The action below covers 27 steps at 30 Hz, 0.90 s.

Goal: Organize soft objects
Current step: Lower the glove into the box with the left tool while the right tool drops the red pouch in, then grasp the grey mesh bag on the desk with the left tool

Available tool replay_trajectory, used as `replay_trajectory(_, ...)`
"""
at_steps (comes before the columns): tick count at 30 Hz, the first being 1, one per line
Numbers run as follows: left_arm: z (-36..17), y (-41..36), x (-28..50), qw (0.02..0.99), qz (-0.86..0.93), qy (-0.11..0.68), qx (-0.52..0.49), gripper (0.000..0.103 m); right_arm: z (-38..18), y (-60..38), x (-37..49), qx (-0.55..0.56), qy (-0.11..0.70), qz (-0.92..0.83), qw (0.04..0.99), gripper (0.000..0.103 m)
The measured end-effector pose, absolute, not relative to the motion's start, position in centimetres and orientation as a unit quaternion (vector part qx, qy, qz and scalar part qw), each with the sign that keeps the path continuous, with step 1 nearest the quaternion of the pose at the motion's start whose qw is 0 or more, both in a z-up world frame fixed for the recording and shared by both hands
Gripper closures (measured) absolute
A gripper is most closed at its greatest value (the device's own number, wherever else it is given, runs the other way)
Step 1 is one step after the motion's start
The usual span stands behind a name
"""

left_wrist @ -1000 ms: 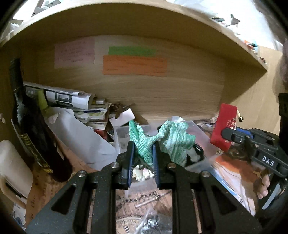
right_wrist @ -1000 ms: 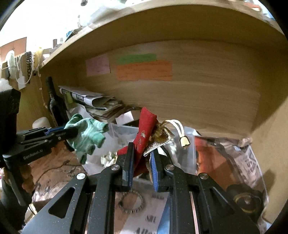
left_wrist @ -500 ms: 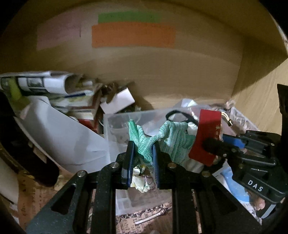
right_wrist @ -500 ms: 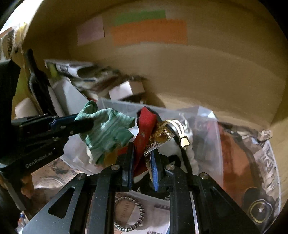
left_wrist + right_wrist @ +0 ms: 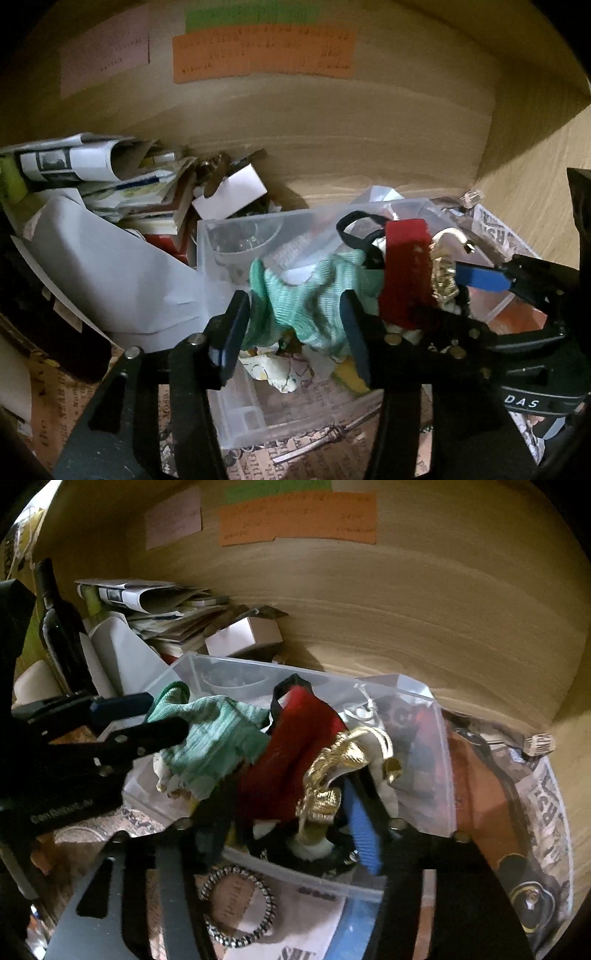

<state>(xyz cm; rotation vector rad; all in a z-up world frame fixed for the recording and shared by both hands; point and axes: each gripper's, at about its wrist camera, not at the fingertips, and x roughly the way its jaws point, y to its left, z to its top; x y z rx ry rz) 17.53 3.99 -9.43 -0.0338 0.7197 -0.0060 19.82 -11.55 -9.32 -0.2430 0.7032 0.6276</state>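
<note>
We see left tool (image 5: 295, 328) spread, green cloth (image 5: 314, 295) loose between fingers over clear bin (image 5: 236, 424); right tool (image 5: 288, 834) spread around red pouch (image 5: 295, 753) and gold bag (image 5: 328, 775), same bin.

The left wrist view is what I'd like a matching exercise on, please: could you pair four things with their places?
Things:
1. green knitted cloth
2. orange paper note
3. red fabric pouch
4. rolled white newspaper

Places:
A. on the wooden back wall
B. between the left gripper's open fingers
C. atop the paper pile, far left
D. beside the gold drawstring bag

Pairs: 1-B, 2-A, 3-D, 4-C
</note>
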Motion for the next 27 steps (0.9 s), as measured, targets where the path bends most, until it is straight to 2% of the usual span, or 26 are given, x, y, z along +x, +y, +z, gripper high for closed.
replay_trajectory(2, -9.0, 4.0, 17.1, 0.938, -0.006, 0.347, -0.017, 0.049, -9.0, -11.8, 19.6, -0.118, 0.332, 0.299, 0.887, 0.038)
replay_trajectory(6, -7.5, 4.2, 15.5, 0.944, -0.009, 0.328, -0.023, 0.041, -7.9, -12.9, 18.6, -0.113, 0.316, 0.299, 0.893, 0.036)
replay_trajectory(9, -6.4, 4.3, 14.1, 0.949, -0.01, 0.313, -0.024, 0.034, -6.8, -14.0, 17.3, -0.106, 0.296, 0.298, 0.901, 0.027)
replay_trajectory(12, -5.5, 4.6, 12.5, 0.953, -0.01, 0.301, -0.026, 0.025, -5.6, -15.1, 15.8, -0.101, 0.274, 0.298, 0.909, 0.024)
replay_trajectory(14, -5.3, 4.8, 11.7, 0.955, -0.009, 0.296, -0.028, 0.015, -5.1, -15.3, 15.0, -0.099, 0.263, 0.299, 0.912, 0.021)
replay_trajectory(22, -6.4, 5.1, 8.0, 0.95, -0.009, 0.311, -0.035, 0.005, -4.7, -16.8, 12.3, -0.079, 0.248, 0.299, 0.918, 0.019)
replay_trajectory(27, -8.9, 4.7, 6.4, 0.936, -0.018, 0.348, -0.043, 0.005, -6.3, -17.4, 11.3, -0.077, 0.269, 0.299, 0.912, 0.019)
